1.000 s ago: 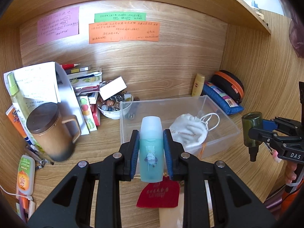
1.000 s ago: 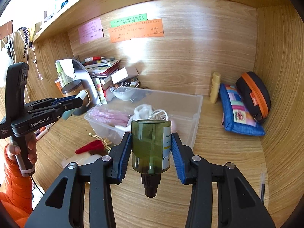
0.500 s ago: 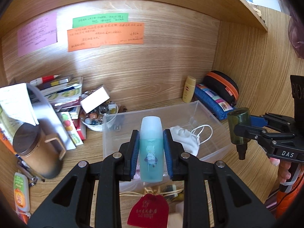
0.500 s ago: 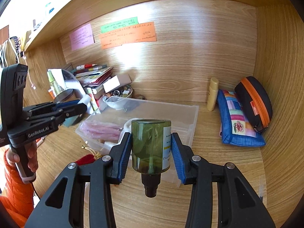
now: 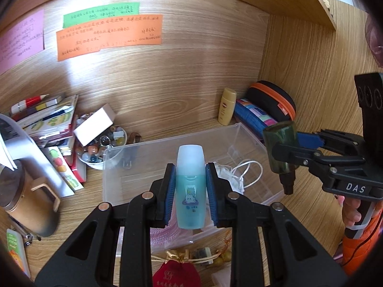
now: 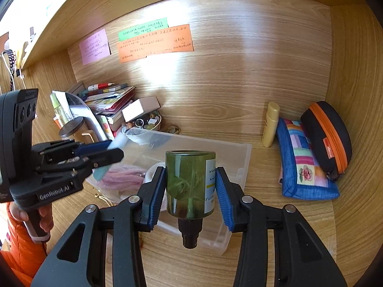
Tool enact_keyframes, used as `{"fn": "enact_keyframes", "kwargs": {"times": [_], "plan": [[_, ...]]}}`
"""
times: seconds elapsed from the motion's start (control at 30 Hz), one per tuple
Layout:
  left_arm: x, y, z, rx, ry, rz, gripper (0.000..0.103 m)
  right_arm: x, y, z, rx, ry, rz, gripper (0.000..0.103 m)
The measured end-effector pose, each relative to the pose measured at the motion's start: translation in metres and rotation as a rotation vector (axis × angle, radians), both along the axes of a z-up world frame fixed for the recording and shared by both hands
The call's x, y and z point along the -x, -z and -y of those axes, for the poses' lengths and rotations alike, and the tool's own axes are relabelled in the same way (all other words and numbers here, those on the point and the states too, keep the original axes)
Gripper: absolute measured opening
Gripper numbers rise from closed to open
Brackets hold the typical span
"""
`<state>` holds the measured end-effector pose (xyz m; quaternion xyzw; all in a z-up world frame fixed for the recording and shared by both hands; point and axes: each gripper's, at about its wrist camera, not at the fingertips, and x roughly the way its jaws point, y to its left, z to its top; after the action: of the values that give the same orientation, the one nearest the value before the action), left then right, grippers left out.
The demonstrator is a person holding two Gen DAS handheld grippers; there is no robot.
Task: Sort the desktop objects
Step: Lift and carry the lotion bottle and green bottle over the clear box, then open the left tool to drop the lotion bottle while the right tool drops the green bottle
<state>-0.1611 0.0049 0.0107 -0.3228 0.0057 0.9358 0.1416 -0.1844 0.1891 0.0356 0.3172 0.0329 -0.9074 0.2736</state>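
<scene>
A wooden desk alcove seen from two handheld grippers; the left gripper (image 5: pixel 190 186) is clamped narrowly on a small blue bottle (image 5: pixel 190 191) with a frosted cap, held upright between its blue pads, above the near edge of a clear plastic bin (image 5: pixel 153 157) that sits on the desk; inside the bin lie a white drawstring pouch (image 5: pixel 227 174) and something pink and ribbed (image 6: pixel 122 178); just in front of the bin, on the desk, lies a red cloth pouch (image 5: pixel 177 275) with gold cord.

The right gripper (image 6: pixel 190 189) is closed a little wider on a green translucent bottle (image 6: pixel 189 184) with a white label, held upside down with its black neck pointing toward the camera, over the bin's near right corner; each gripper appears in the other's view, gripped by a hand beside an orange sleeve (image 6: pixel 19 251).

Against the back wall stand a yellow tube (image 6: pixel 270 124), a blue patchwork pouch (image 6: pixel 304 167) and a black case with orange zip (image 6: pixel 328 136), to the right of the bin; to the left are a stack of books (image 5: pixel 47 117), a bowl of beads (image 5: pixel 100 150) and a brown lidded mug (image 5: pixel 26 198); pink, green and orange notes (image 5: pixel 107 35) are stuck on the wall.
</scene>
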Motion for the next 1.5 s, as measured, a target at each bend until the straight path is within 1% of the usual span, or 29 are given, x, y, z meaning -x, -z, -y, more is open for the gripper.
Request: {"fn": "enact_keyframes", "kwargs": {"times": [0.23,0.43,0.63,1.0,1.07,1.13,1.23,1.27,1.33,1.37,1.4,1.47,1.5], "plan": [[0.011,0.010,-0.002,-0.007,0.012,0.029,0.024,0.015,0.003,0.006,-0.011,0.004,0.006,0.038],[0.020,0.020,-0.004,-0.007,0.021,0.064,0.024,0.022,0.016,0.011,-0.023,0.002,0.031,0.038],[0.023,0.027,-0.008,0.006,0.029,0.077,0.024,0.028,0.030,0.012,-0.044,-0.001,0.070,0.038],[0.024,0.032,-0.015,0.028,0.034,0.100,0.025,0.029,0.051,0.013,-0.094,-0.003,0.114,0.038],[0.024,0.032,-0.014,0.032,0.027,0.103,0.033,0.028,0.052,0.016,-0.109,-0.003,0.111,0.038],[0.024,0.031,-0.012,0.038,0.012,0.099,0.050,0.027,0.051,0.018,-0.122,-0.007,0.103,0.038],[0.022,0.029,-0.009,0.031,0.005,0.090,0.054,0.024,0.051,0.021,-0.142,-0.011,0.093,0.040],[0.022,0.028,-0.009,0.033,0.004,0.088,0.055,0.023,0.051,0.022,-0.148,-0.011,0.090,0.044],[0.019,0.026,-0.010,0.046,-0.005,0.075,0.064,0.022,0.050,0.023,-0.154,-0.008,0.083,0.052],[0.017,0.025,-0.010,0.051,-0.007,0.069,0.065,0.020,0.049,0.023,-0.160,-0.002,0.072,0.056],[0.016,0.024,-0.011,0.055,-0.008,0.065,0.067,0.018,0.047,0.024,-0.164,0.000,0.064,0.058],[0.014,0.023,-0.011,0.058,-0.006,0.062,0.068,0.015,0.044,0.024,-0.177,0.007,0.040,0.066],[0.013,0.023,-0.012,0.059,-0.009,0.061,0.069,0.013,0.042,0.025,-0.184,0.014,0.028,0.068]]}}
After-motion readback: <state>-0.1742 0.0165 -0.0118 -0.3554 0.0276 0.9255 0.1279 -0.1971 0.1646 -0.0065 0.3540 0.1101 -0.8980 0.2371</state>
